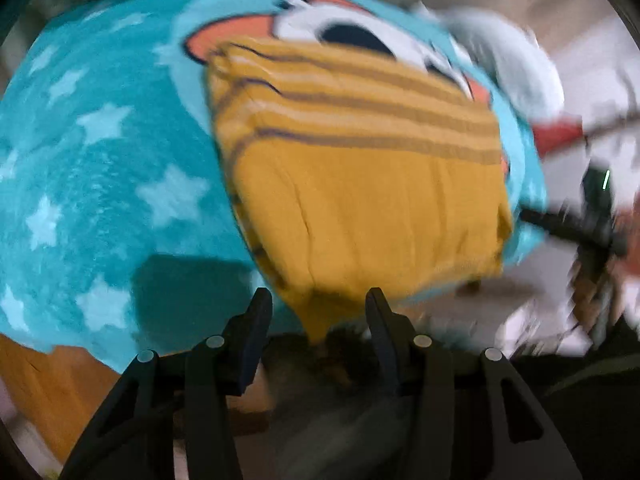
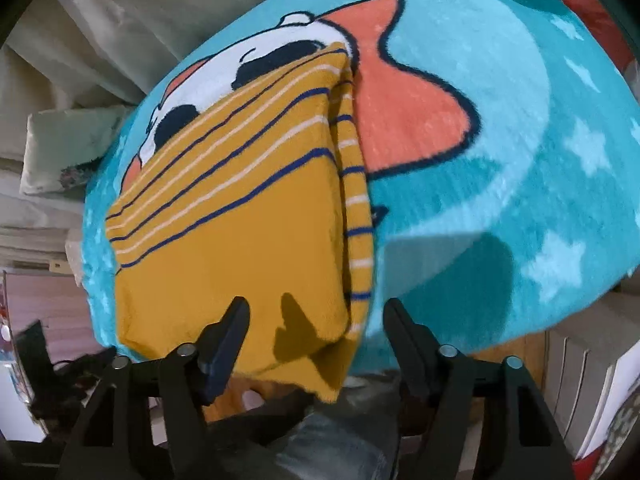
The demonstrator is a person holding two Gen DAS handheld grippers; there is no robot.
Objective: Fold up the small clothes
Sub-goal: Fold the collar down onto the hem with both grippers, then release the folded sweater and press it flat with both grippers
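A small mustard-yellow garment [image 1: 360, 184] with navy and white stripes lies folded on a turquoise star-print blanket [image 1: 100, 180]. Its near edge hangs over the blanket's front edge. My left gripper [image 1: 318, 304] is open, its fingers either side of the garment's hanging corner, not closed on it. In the right wrist view the same garment [image 2: 240, 216] lies folded with a striped sleeve along its right side. My right gripper [image 2: 316, 314] is open, its jaws straddling the garment's near edge without gripping it.
The blanket [image 2: 500, 160] shows a cartoon figure in white, black and orange. It covers a wooden surface [image 1: 48, 392]. Pale bedding and cushions [image 2: 80, 80] lie beyond it. White cloth and dark cables [image 1: 580, 232] sit to the right in the left wrist view.
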